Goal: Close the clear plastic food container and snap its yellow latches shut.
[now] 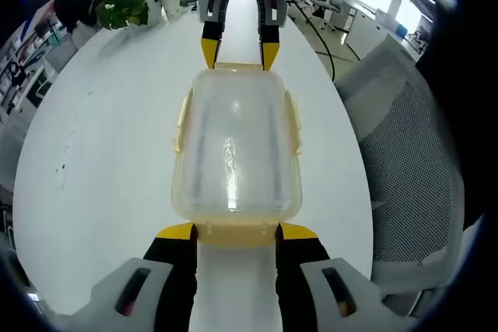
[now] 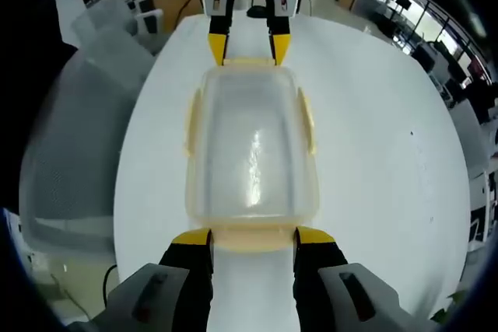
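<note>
The clear plastic container (image 1: 237, 145) (image 2: 250, 145) lies on the white table (image 1: 101, 153) with its lid on top. Yellow side latches (image 1: 293, 118) (image 2: 191, 126) run along both long edges. My left gripper (image 1: 237, 232) is open, its yellow-tipped jaws straddling the yellow end latch (image 1: 237, 237) at the near short end. My right gripper (image 2: 253, 237) is open in the same way at the opposite short end, around that end latch (image 2: 253, 242). Each gripper faces the other across the box: the right gripper (image 1: 239, 54) and the left gripper (image 2: 249, 44).
A potted plant (image 1: 132, 1) stands at the table's far end. A grey mesh chair (image 1: 412, 161) (image 2: 78, 153) sits beside the table's long edge. Desks and office chairs fill the background. The white tabletop (image 2: 389, 153) stretches out on both sides of the container.
</note>
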Tool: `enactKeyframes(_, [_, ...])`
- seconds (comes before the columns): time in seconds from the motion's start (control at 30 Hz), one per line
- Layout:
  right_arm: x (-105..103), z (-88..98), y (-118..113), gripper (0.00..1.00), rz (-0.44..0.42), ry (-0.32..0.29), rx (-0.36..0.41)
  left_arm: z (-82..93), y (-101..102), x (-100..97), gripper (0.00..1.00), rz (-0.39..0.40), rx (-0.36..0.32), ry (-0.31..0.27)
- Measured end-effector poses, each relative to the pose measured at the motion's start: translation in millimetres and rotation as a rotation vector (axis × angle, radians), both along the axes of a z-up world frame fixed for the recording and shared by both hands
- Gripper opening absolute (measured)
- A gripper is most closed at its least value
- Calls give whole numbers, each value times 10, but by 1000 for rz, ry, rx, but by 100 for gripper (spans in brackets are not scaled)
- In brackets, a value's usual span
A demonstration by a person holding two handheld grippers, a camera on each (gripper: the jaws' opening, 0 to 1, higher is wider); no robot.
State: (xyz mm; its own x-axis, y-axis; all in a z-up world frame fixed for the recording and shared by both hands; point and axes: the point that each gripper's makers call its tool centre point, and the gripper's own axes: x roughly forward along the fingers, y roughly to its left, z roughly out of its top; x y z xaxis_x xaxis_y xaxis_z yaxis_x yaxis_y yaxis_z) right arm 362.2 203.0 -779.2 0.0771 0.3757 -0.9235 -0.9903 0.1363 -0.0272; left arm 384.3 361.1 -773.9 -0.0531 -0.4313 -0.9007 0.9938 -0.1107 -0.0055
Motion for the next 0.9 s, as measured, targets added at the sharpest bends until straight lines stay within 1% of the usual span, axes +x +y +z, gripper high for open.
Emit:
enactKeyframes(0.13, [-10,-12,-40,39,-1,4,-2,-21,-51,-15,38,0,-6,8])
enactKeyframes(0.33, [-16,-10,-61,39,-4,10,3,-24,-71,-14,38,-7,-7,14])
enactKeyframes(0.7, [1,-35,-77,39,-7,4,-4,-32,-92,11,38,-10,2,8])
enactKeyframes(0.9, [-4,-1,-106,39,-1,-2,-10,-24,-116,-3,38,-7,1,10])
